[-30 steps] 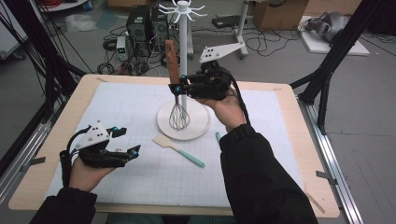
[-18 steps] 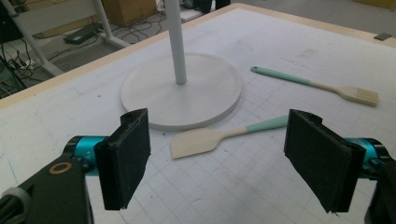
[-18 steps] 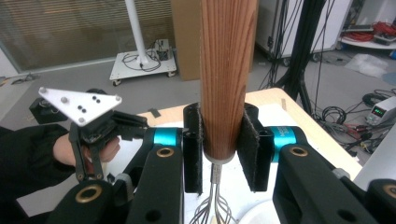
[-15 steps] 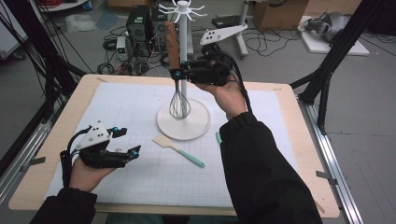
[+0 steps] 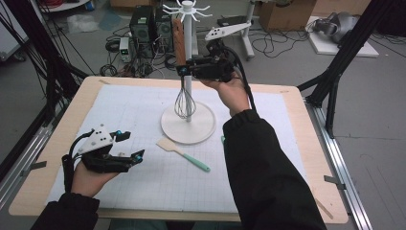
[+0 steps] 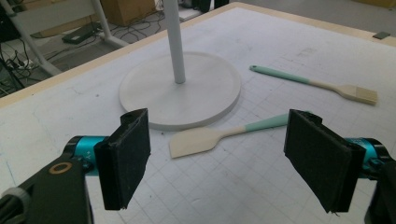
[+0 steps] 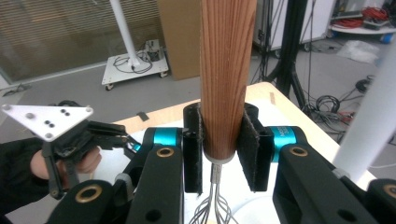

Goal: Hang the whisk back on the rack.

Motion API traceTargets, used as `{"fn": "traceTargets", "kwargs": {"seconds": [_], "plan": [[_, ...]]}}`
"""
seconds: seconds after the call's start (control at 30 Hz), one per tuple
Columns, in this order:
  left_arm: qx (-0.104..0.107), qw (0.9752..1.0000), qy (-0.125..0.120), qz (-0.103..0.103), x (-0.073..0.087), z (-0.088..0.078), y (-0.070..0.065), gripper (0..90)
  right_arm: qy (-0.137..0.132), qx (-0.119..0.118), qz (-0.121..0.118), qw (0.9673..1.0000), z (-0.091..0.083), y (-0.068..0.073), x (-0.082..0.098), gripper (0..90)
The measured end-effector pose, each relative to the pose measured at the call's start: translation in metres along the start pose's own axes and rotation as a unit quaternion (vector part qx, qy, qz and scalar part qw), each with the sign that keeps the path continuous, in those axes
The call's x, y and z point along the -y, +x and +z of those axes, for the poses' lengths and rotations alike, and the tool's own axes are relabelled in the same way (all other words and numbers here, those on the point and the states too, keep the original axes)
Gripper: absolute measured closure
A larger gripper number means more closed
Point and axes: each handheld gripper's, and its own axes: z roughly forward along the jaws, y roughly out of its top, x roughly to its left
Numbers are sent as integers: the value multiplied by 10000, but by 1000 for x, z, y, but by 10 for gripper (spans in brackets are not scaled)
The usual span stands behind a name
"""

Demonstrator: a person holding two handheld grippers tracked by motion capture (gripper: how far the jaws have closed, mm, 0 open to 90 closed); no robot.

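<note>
Right gripper [image 5: 184,71] pinches the whisk [image 5: 183,76] at the lower end of its wooden handle, both pads pressed on the wood; the handle stands upright and the wire loops hang clear above the round base [image 5: 189,130] of the white stand, just beside its pole [image 5: 187,57]. The stand has hooks at its top. Left gripper [image 5: 131,146] rests low over the white mat [image 5: 143,177] at the near left corner of the table [image 5: 306,158], jaws spread, nothing between the 2 pads. A spatula [image 6: 210,139] with a green handle lies flat on the mat just beside the base. A brush [image 6: 322,85] with a green handle lies beyond it.
</note>
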Motion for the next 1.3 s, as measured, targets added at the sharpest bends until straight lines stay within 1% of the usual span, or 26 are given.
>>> {"fn": "traceTargets", "kwargs": {"seconds": [0.13, 0.43, 0.6, 0.7, 0.77, 0.8, 0.83, 0.87, 1.13, 1.3], "plan": [[0, 10000, -10, -9, 0, 0, 0, 232, -24, 25, 54, 10000, 0, -5, 1, 729], [19, 10000, -11, -13, 0, 0, 0, 232, 15, 59, 106, 9999, 6, -10, -1, 730], [17, 10000, -29, 4, -1, 0, -1, 232, 13, 122, 194, 9997, 6, -14, 1, 729], [22, 10000, -21, 5, 0, 0, -1, 233, 33, 152, 190, 9997, 7, -16, 1, 729], [20, 10000, -13, 15, 0, 0, -1, 233, 33, 173, 222, 9996, 7, -16, 2, 729], [27, 10000, -9, 35, 0, 0, -1, 233, 41, 164, 226, 9996, 8, -16, 2, 729], [46, 10000, -29, -2, 0, 1, -2, 233, 34, 155, 228, 9996, 8, -17, 2, 728], [34, 10000, -11, 22, 0, 1, -2, 234, 38, 143, 251, 9996, 9, -16, 2, 728], [27, 10000, -15, 0, 0, 0, -2, 234, 37, 253, 300, 9992, 9, -18, 3, 727], [21, 10000, 5, 27, 0, 0, -2, 234, 33, 317, 281, 9991, 8, -17, 4, 719]]}}
